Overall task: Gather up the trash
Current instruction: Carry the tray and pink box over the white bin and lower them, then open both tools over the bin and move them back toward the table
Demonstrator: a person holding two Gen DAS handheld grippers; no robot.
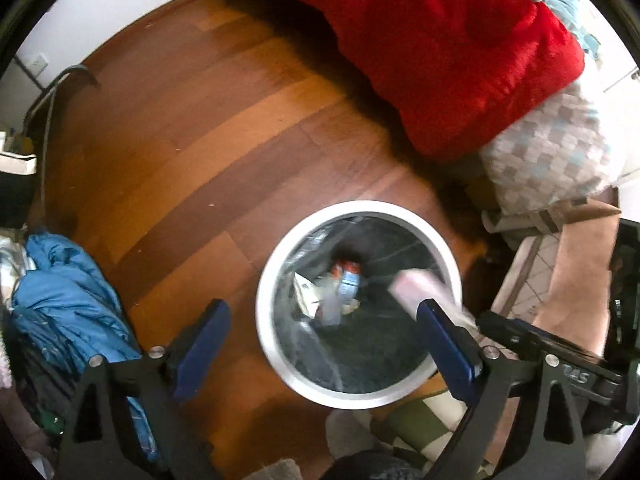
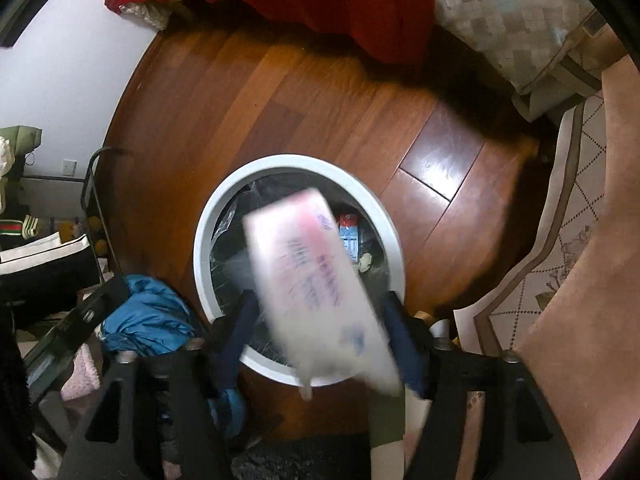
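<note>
A white round trash bin [image 1: 264,312] with a black liner stands on the wood floor; bottles and paper lie at its bottom. It also shows in the right wrist view [image 2: 208,216]. My left gripper [image 1: 320,332] is open and empty above the bin. A pink and white soft pack [image 2: 312,280] is blurred between the spread fingers of my right gripper [image 2: 320,320], over the bin mouth; its jaws stand wide and do not press it. The pack also shows in the left wrist view [image 1: 420,284] beside the bin's right rim.
A red blanket [image 1: 440,48] and a checked pillow [image 1: 552,148] hang off the bed behind. Blue clothing [image 1: 68,296] lies at the left. A patterned rug [image 2: 560,240] is at the right. A dark mat [image 2: 300,460] lies by the bin.
</note>
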